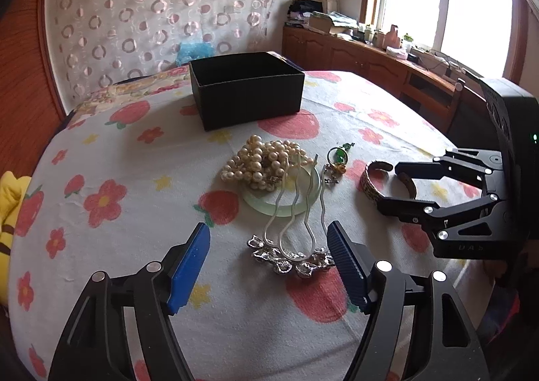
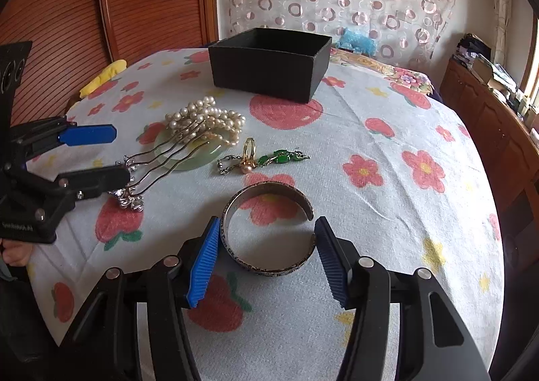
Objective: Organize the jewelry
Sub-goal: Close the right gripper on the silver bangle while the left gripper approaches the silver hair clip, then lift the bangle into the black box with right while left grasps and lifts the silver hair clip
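Observation:
An open black box [image 1: 247, 92] [image 2: 269, 62] stands at the far side of the flowered tablecloth. My left gripper [image 1: 269, 239] is open, its jaws either side of a silver hair comb [image 1: 289, 256] [image 2: 161, 162] whose prongs lie over a pale green jade bangle [image 1: 286, 199] [image 2: 202, 158] and a pearl necklace [image 1: 262, 162] [image 2: 205, 116]. My right gripper [image 2: 267, 232] is open around a metal cuff bracelet [image 2: 269, 229] [image 1: 370, 182]. A gold ring with a pearl [image 2: 248, 153] and a green-stone chain [image 2: 283, 156] [image 1: 338, 155] lie between.
A wooden cabinet [image 1: 353, 54] cluttered with items runs under the window at the right. A yellow cloth [image 2: 102, 77] [image 1: 8, 205] lies at the table's left edge. A wooden wardrobe [image 2: 101, 3] stands behind. A patterned curtain [image 1: 161, 10] hangs beyond the box.

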Demonstrator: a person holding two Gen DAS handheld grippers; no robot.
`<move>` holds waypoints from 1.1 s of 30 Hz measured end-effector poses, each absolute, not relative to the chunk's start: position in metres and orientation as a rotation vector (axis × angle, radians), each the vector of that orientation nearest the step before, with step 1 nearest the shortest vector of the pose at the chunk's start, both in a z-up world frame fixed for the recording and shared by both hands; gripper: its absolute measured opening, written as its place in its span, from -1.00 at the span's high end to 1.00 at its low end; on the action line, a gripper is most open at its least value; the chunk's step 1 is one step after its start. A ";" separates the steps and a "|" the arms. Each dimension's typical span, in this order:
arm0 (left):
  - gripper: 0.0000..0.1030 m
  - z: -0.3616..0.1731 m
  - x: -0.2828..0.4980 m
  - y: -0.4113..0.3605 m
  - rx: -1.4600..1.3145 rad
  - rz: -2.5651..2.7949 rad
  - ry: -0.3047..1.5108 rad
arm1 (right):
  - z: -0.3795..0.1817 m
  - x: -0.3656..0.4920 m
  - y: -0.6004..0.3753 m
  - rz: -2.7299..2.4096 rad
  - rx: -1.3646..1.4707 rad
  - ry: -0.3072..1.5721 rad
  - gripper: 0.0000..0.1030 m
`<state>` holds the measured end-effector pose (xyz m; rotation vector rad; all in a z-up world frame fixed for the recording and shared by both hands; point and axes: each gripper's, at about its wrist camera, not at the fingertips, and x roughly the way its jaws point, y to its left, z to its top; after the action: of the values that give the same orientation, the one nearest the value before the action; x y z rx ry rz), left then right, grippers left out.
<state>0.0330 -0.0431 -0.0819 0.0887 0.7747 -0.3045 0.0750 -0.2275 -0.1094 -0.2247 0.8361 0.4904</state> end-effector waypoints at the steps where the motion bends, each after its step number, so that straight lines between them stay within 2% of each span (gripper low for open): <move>1: -0.36 -0.082 0.033 -0.044 0.094 -0.309 0.777 | -0.109 0.075 -0.228 0.489 -0.223 0.836 -0.15; 9: -0.48 -0.091 0.036 -0.059 0.162 -0.327 0.829 | -0.109 0.076 -0.229 0.484 -0.212 0.836 -0.15; 19: -0.48 -0.095 0.040 -0.064 0.201 -0.312 0.860 | -0.109 0.077 -0.230 0.483 -0.215 0.835 -0.15; 22: -0.20 -0.094 0.038 -0.063 0.183 -0.327 0.857 | -0.109 0.077 -0.230 0.483 -0.215 0.836 -0.15; 33: -0.20 -0.074 0.028 -0.054 0.142 -0.331 0.784 | -0.107 0.073 -0.227 0.486 -0.241 0.819 -0.14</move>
<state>0.0279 -0.0541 -0.0743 0.1419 0.7843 -0.3315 0.0733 -0.2273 -0.1070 -0.2409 0.8190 0.4860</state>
